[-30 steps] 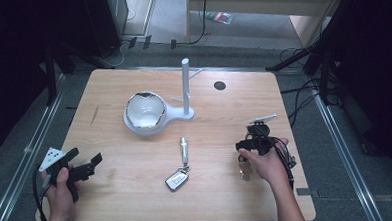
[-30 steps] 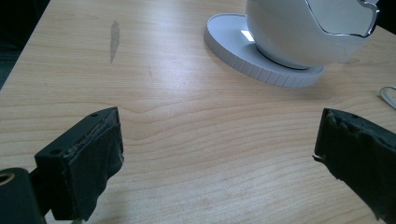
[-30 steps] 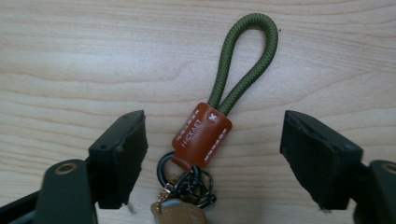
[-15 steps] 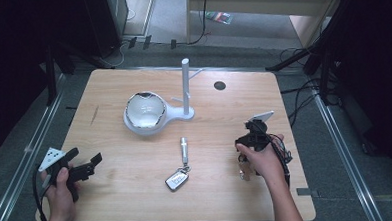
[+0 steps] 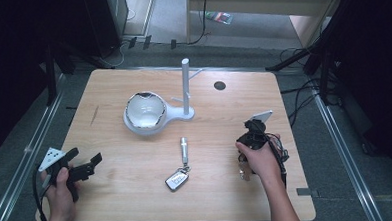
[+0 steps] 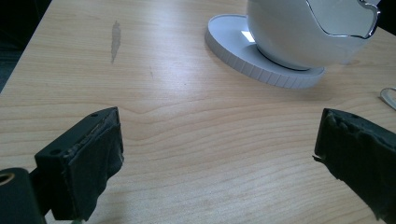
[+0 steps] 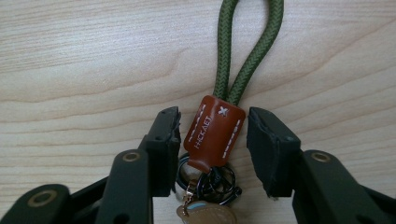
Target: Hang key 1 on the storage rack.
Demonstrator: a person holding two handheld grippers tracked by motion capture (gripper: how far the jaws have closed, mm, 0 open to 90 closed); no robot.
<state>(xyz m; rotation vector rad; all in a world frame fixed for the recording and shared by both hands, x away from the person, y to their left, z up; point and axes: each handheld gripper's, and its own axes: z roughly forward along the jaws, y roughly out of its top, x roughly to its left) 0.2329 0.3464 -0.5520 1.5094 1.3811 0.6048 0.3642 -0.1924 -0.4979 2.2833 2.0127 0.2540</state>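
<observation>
One wooden table (image 5: 138, 203) carries everything, seen from above; a white bowl (image 5: 145, 110) with a chrome rim sits on a round white base (image 6: 243, 56) left of centre toward the far side, joined to an upright white post (image 5: 186, 86) just to its right; a small dark hole (image 5: 219, 85) lies in the tabletop farther right, near the far edge; a car key fob (image 5: 177, 180) with a slim silver cylinder (image 5: 183, 148) attached lies near the middle, on the near side.

Left gripper (image 5: 84, 165) held at the near left corner of the table, level, jaws wide apart with nothing but bare wood between them.

Right gripper (image 7: 212, 144) at the near right, pointing down at the table; its jaws have just been closing, now standing either side of a brown leather tag (image 7: 214, 133) without pressing it, a narrow gap on each side; the tag belongs to a keychain lying flat on the table, with an olive green cord loop (image 7: 247, 51) running away from the gripper and a cluster of dark metal rings (image 7: 215, 182) at the near end.
</observation>
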